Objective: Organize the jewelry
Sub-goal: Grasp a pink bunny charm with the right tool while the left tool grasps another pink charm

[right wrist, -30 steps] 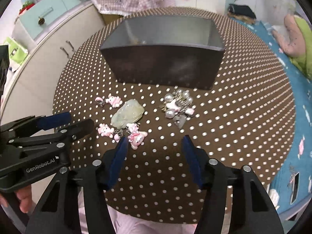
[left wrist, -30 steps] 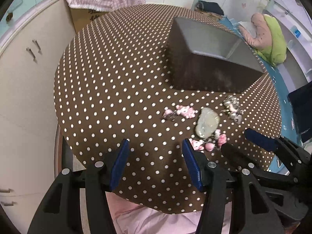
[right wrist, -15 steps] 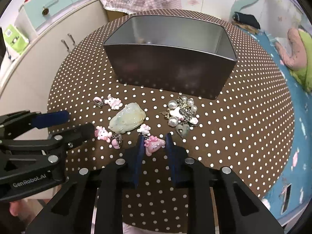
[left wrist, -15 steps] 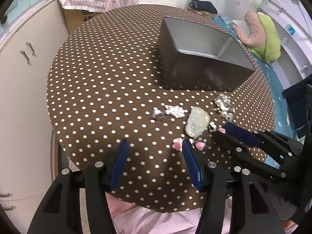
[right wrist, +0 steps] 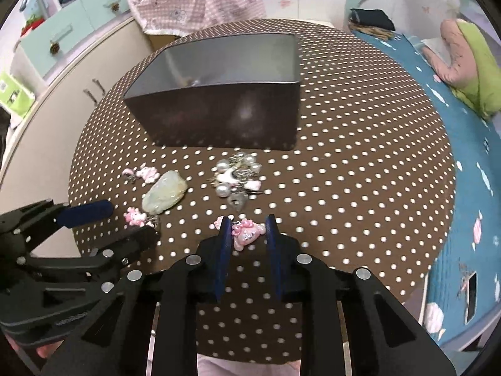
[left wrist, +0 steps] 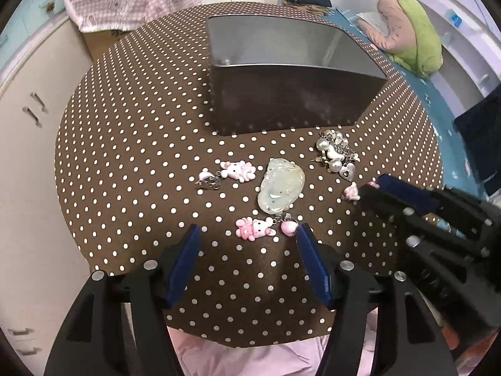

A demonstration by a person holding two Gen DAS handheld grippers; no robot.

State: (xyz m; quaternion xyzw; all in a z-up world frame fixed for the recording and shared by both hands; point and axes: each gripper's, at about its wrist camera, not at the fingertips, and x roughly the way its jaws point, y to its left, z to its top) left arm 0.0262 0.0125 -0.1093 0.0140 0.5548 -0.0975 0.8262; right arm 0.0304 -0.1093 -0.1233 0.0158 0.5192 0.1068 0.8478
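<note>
Brown polka-dot cloth covers the round table (left wrist: 131, 144) seen from the left wrist, with a dark metal tin (left wrist: 291, 94) standing open toward the far side. Between tin and near edge the jewelry is scattered: a pale jade pendant (left wrist: 281, 188), a pink bunny charm (left wrist: 255, 228) just in front of the left gripper (left wrist: 247, 238), another pink charm (left wrist: 237, 170) beside a small clasp, and a pearl cluster (left wrist: 336, 158) to the right. The left gripper's jaws have just been opening a little; they stand wide apart over the cloth with nothing between the fingertips.

From the right wrist, the right gripper (right wrist: 246, 228) is seen drawn in narrowly around a pink charm (right wrist: 247, 233), which sits between the blue pads (right wrist: 223, 244); the jaws have just been closing and appear to press on it. The charm's chain trails to a small piece (right wrist: 219, 221) left of the pads.

A slip is judged possible: the glossy charm is pinched near the tips, and the trailing piece could drag across the cloth or catch on the tin's rim when carried over.
</note>
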